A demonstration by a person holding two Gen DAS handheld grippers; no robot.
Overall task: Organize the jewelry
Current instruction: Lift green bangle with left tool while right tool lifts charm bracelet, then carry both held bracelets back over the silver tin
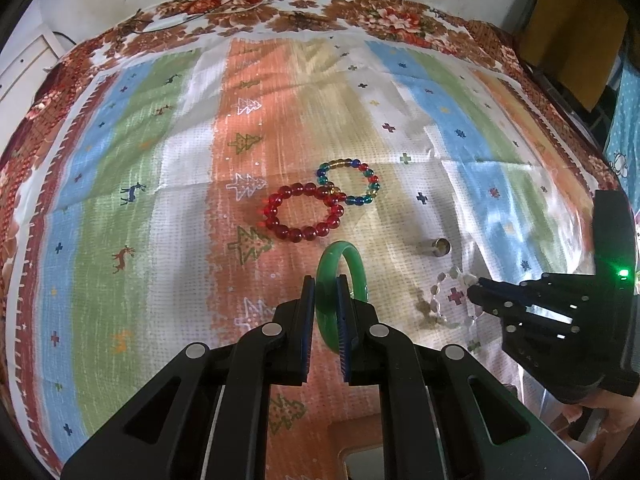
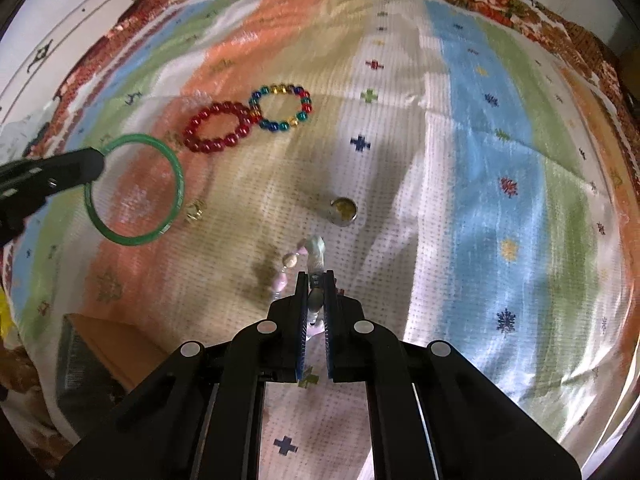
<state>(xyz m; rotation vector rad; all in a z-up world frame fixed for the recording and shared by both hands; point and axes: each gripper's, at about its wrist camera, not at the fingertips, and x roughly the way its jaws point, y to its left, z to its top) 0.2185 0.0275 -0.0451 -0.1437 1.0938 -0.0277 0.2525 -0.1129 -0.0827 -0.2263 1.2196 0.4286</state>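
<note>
My left gripper (image 1: 326, 284) is shut on a green bangle (image 1: 352, 264) and holds it upright above the striped cloth; the bangle also shows in the right wrist view (image 2: 176, 168). My right gripper (image 2: 316, 278) is shut on a pale clear-and-pink bead bracelet (image 2: 316, 254), which also shows in the left wrist view (image 1: 444, 284). A red bead bracelet (image 1: 280, 196) and a multicoloured bead bracelet (image 1: 374, 180) lie touching on the cloth beyond the left gripper. A small metal ring (image 2: 343, 211) lies just beyond the right gripper.
A colourful striped cloth (image 1: 192, 184) with a brown floral border covers the surface. A brown cardboard box (image 2: 112, 352) sits at the near edge, left of the right gripper. White furniture (image 2: 60, 28) stands at the far left.
</note>
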